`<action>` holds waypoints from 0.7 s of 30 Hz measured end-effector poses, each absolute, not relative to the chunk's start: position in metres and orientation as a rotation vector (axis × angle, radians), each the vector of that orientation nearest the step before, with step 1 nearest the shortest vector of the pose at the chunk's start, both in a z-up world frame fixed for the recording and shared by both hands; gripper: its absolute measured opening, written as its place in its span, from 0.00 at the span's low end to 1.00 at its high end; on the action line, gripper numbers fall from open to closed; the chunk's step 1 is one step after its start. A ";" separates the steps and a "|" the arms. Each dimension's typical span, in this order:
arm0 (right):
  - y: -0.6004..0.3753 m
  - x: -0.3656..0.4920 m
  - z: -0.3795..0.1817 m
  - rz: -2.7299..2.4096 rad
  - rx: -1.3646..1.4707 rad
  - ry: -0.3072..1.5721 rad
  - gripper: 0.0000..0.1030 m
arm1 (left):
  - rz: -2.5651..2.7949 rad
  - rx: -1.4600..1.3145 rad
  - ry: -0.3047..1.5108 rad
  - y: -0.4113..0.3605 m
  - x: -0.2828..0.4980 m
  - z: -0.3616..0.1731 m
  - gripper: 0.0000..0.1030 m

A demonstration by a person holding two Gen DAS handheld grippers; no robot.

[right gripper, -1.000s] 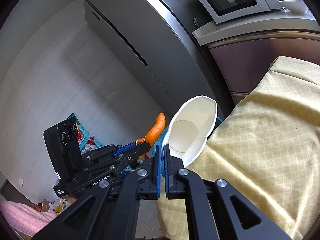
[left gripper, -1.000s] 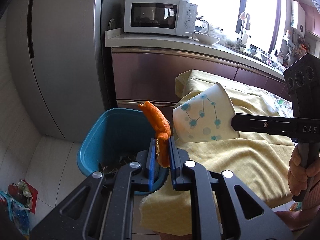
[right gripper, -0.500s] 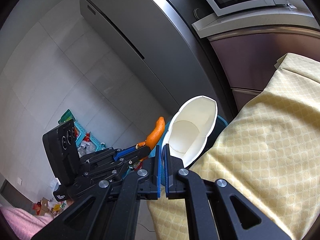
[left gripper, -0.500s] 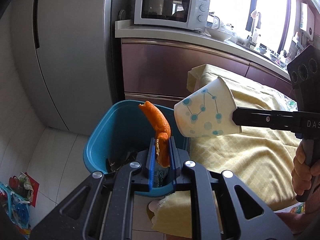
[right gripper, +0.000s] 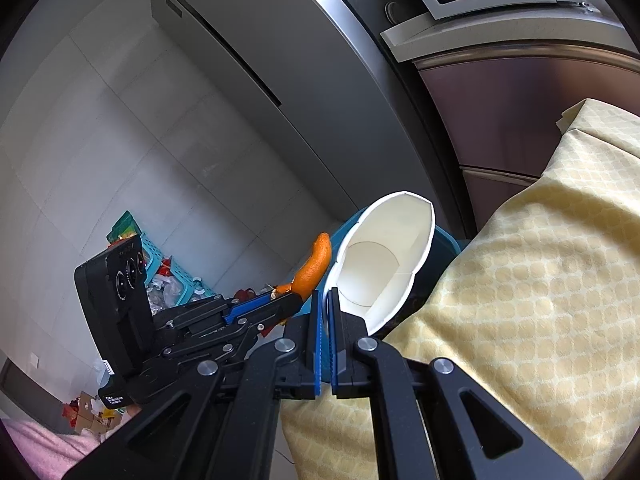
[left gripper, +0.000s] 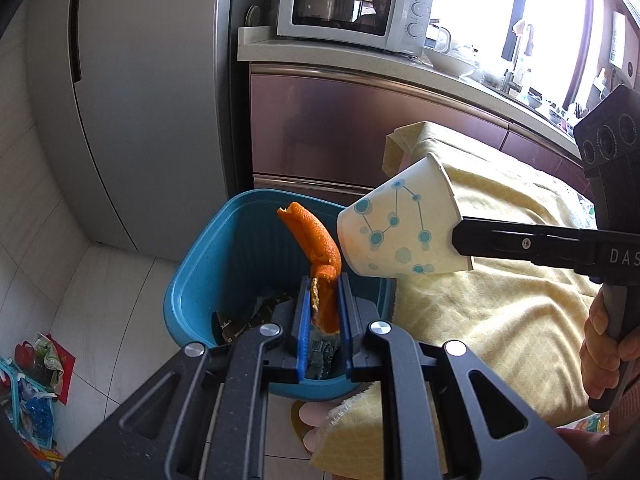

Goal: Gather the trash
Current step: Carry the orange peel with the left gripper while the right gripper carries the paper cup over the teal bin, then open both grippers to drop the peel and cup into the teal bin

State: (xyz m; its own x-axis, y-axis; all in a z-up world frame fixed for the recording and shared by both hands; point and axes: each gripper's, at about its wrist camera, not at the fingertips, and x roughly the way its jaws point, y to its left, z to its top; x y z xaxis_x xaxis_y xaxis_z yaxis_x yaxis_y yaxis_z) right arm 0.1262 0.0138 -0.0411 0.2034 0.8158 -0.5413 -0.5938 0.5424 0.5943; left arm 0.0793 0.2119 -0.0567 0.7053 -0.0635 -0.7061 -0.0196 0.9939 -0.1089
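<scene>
Your left gripper clamps an orange peel above the blue bin; your right gripper pinches the rim of a tilted paper cup beside it, at the yellow-clothed table edge; the fridge stands beyond.

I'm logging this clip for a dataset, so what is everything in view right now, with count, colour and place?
orange peel: one, orange, in the left gripper above the bin
paper cup: one, white with blue dots, rim pinched by the right gripper
bin: one, teal, on the floor by the table, trash inside
tablecloth: one, yellow, over the table
microwave: one, white, on the counter
fridge: one, grey, left of the counter
left gripper: black, blue pads, shut on the peel
right gripper: black, shut on the cup
hand: one, on the right gripper's handle
</scene>
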 end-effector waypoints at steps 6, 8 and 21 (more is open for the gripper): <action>0.027 0.126 -0.045 0.998 0.261 0.956 0.02 | -0.012 -0.119 0.804 0.214 0.085 -0.063 0.13; 0.032 0.125 -0.047 0.998 0.253 0.962 0.02 | -0.006 -0.121 0.813 0.216 0.088 -0.065 0.13; 0.059 0.135 -0.057 0.975 0.212 1.004 0.04 | 0.007 -0.158 0.848 0.224 0.103 -0.085 0.13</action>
State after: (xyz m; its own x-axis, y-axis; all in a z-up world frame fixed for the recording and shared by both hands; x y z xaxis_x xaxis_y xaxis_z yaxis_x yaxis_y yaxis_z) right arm 0.1355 0.0593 -0.0567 0.1740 0.7705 -0.6132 -0.5907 0.5799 0.5611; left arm 0.1033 0.2242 -0.0853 0.6625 -0.0567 -0.7469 -0.0693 0.9882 -0.1365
